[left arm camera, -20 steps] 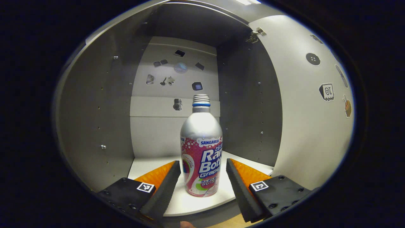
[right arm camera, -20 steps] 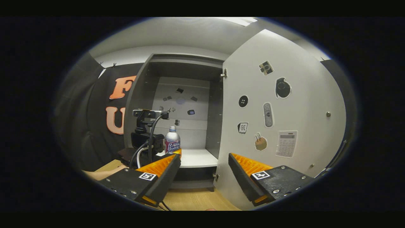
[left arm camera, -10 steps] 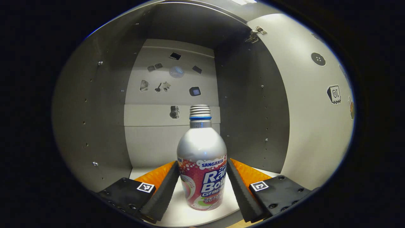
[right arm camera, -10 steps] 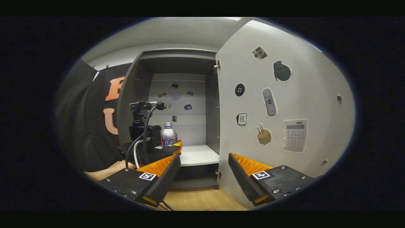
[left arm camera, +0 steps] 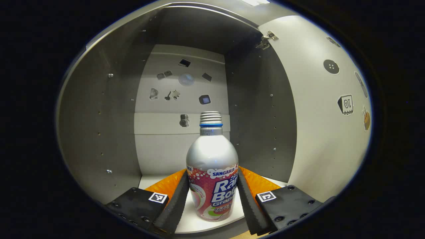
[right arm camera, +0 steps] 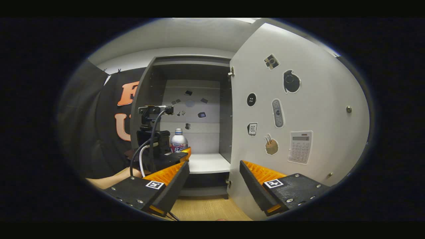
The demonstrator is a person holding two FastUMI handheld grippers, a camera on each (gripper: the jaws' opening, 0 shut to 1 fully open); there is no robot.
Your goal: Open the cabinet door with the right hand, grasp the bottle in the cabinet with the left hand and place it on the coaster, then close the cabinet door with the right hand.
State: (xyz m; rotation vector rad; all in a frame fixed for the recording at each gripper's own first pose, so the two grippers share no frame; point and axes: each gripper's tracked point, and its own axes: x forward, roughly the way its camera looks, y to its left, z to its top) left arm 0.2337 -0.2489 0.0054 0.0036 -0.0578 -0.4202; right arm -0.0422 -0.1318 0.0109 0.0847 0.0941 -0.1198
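Bottle point(left arm camera: 212, 172) stands upright on the cabinet shelf point(left arm camera: 186, 219), left hand-held gripper point(left arm camera: 212, 196) closed around its lower body, both fingers touching it. Right hand-held gripper point(right arm camera: 214, 182) hangs wide, holding nothing, in front of the open door point(right arm camera: 312, 113).

The bottle point(left arm camera: 212, 166) looks like brushed metal, its bare silver shoulder glossy with a soft glare, its threaded neck ridged, and its lower body wrapped in a smooth printed label. The cabinet point(left arm camera: 99, 132) has matt grey laminate walls dotted with small metal pins, and its shelf point(left arm camera: 196, 219) is smooth white board. The cabinet door point(right arm camera: 315, 99) is matt pale laminate carrying flat paper-like stickers point(right arm camera: 299, 147). The table point(right arm camera: 206, 209) shows light wood grain. The left gripper point(left arm camera: 212, 212) has ribbed, foam-like pads point(left arm camera: 177, 205).
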